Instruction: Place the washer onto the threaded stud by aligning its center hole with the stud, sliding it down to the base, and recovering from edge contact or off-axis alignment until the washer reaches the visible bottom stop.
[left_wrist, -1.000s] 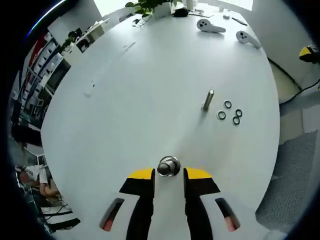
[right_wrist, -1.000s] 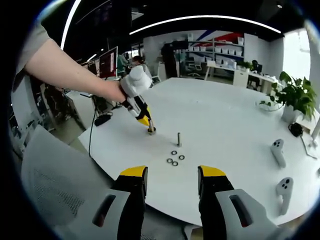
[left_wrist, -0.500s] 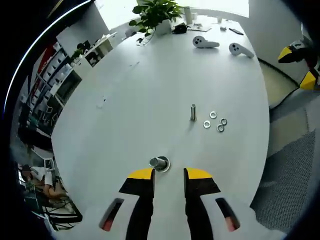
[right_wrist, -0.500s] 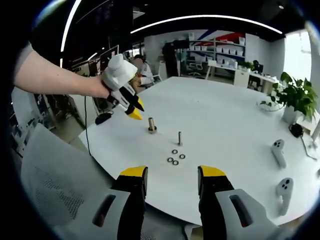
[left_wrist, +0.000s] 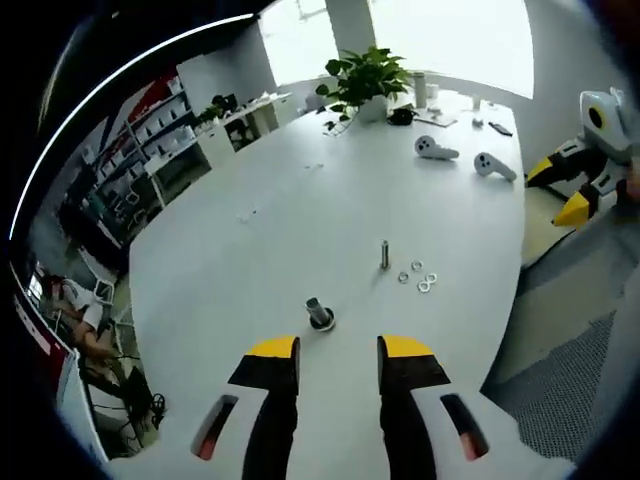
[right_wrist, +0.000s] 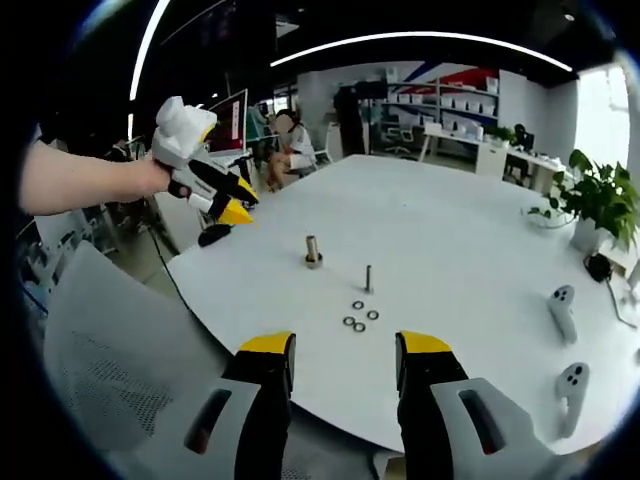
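**Q:** What do you log on the bench (left_wrist: 300, 200)?

**A:** I take the thin threaded stud (left_wrist: 384, 254) as landmark; it stands upright. Item one: a cluster of small washers (left_wrist: 418, 280), lying flat on the bench just beside the stud's foot, none on the stud. Item two: a thicker bolt with a wide base (left_wrist: 318, 313), upright, near the stud. Item three: two white controllers (left_wrist: 455, 157), well apart from the stud, toward the potted plant (left_wrist: 365, 78).

**Q:** And your tools?

**A:** I read the left gripper (left_wrist: 330, 355) as released, fingers parted, nothing between them. The right gripper (right_wrist: 338, 352) likewise: fingers spread, holding nothing, well short of the stud (right_wrist: 368, 278).
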